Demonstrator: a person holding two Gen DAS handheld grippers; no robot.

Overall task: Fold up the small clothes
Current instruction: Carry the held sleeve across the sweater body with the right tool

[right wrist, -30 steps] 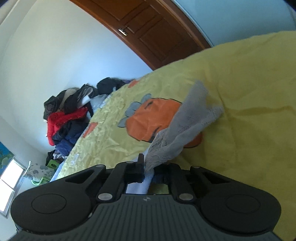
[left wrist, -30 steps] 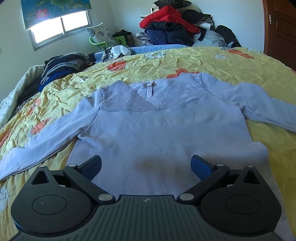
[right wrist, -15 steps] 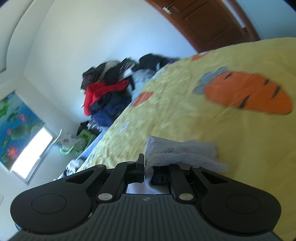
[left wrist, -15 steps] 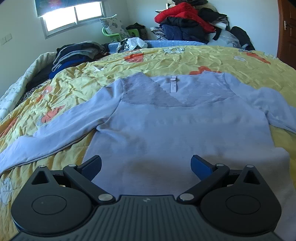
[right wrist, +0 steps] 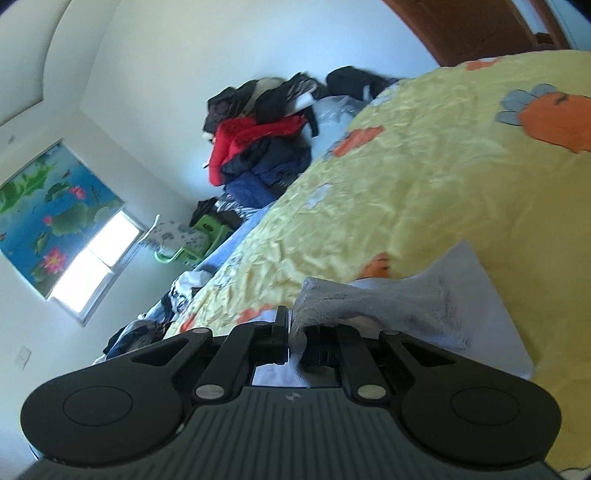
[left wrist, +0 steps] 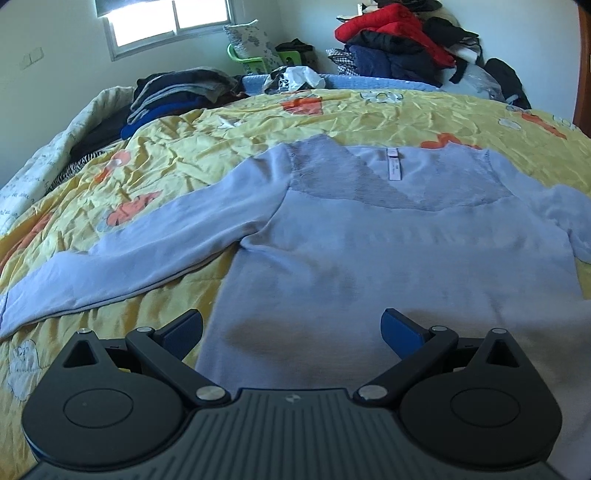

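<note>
Sweater [left wrist: 369, 258] lies flat on yellow bedspread [left wrist: 184, 155]; left gripper [left wrist: 291, 326], jaws spread, is above its hem. Only in the right view do we see right gripper [right wrist: 295, 341] pinching the lace cuff [right wrist: 369, 299].

1. Daylight blows out the window [left wrist: 170, 18] at eleven o'clock, glaring white.
2. A soft shadow falls on the pale blue top [left wrist: 369, 258] at six o'clock.
3. Fisheye bends edges; the right wrist view is motion-blurred.
</note>
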